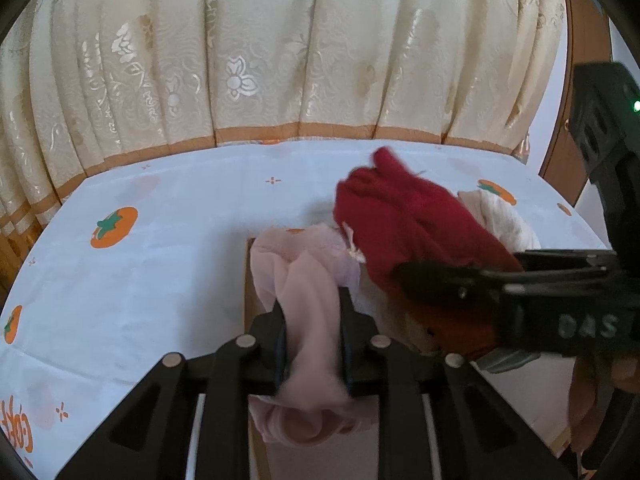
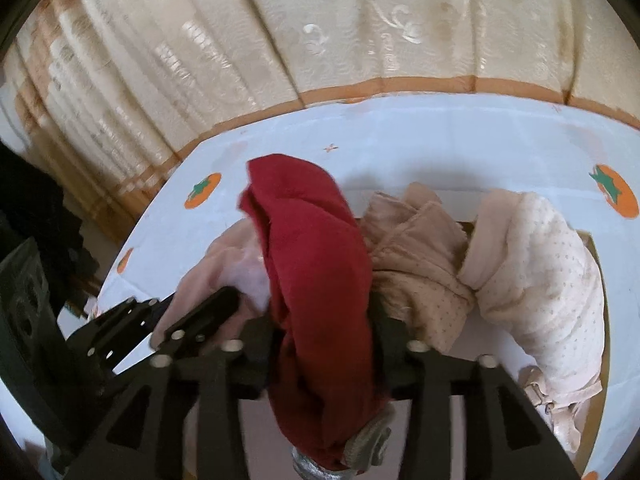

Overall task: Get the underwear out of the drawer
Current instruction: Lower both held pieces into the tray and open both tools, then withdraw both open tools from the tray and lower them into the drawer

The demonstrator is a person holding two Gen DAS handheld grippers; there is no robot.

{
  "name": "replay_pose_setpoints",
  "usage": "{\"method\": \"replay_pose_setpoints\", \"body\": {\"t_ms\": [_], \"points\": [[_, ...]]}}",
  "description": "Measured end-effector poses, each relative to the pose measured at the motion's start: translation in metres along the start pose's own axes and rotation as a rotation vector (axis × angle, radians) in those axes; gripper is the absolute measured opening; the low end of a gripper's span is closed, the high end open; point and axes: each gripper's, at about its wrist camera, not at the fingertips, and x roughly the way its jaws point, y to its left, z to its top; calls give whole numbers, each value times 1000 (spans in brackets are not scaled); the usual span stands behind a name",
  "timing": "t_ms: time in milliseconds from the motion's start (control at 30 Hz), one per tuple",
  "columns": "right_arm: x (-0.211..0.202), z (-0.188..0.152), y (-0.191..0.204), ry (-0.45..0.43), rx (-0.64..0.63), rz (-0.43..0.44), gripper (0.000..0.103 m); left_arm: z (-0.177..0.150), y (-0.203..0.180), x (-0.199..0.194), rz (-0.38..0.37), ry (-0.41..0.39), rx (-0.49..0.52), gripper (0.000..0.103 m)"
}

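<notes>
The left gripper (image 1: pixel 312 328) has a pale pink garment (image 1: pixel 308 280) running between its two black fingers, the cloth bunched in the narrow gap and spilling out in front and behind; the pads appear to touch the fabric on both sides. The right gripper (image 2: pixel 324 332) has a dark red garment (image 2: pixel 316 264) draped through its jaws, which stand noticeably wider, and whether its pads press the cloth cannot be told. In the left wrist view the right gripper (image 1: pixel 448 284) reaches in from the right, and its black body bears raised letters that read "DAS"; the rest is cut off. Both garments lie over an open drawer (image 2: pixel 596 280) with a pale wooden wall. Inside it, right of the red piece, sit a beige dotted garment (image 2: pixel 420 264) and a cream dotted garment (image 2: pixel 548 280), touching each other. Beyond lies a white cloth (image 1: pixel 160 264) printed with orange persimmons; orange lettering at its lower left edge is upside down and unreadable. A cream curtain (image 1: pixel 280 48) with shiny flowers hangs behind.
</notes>
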Motion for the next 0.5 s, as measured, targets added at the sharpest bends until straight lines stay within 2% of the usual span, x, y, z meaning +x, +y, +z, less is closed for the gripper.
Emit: {"method": "replay_pose_setpoints", "body": {"t_ms": [67,133,167,267,500], "points": [[-3,-1,5,-3,-21,4,70,0,-1,-1,0,-10,1,27],[-8,0,10,-20,-44,-17,77,-1,-3,-4,-7,-19,13,30],[-11,0,10,-28,-50,-21,79,-1,-4,-7,-3,-23,20,34],[-24,0,10,-61,-48,-19,79,-3,-6,-17,11,-50,43,46],[-63,-17,7,-114,-57,-9,79,-10,-4,-46,3,-91,55,48]]}}
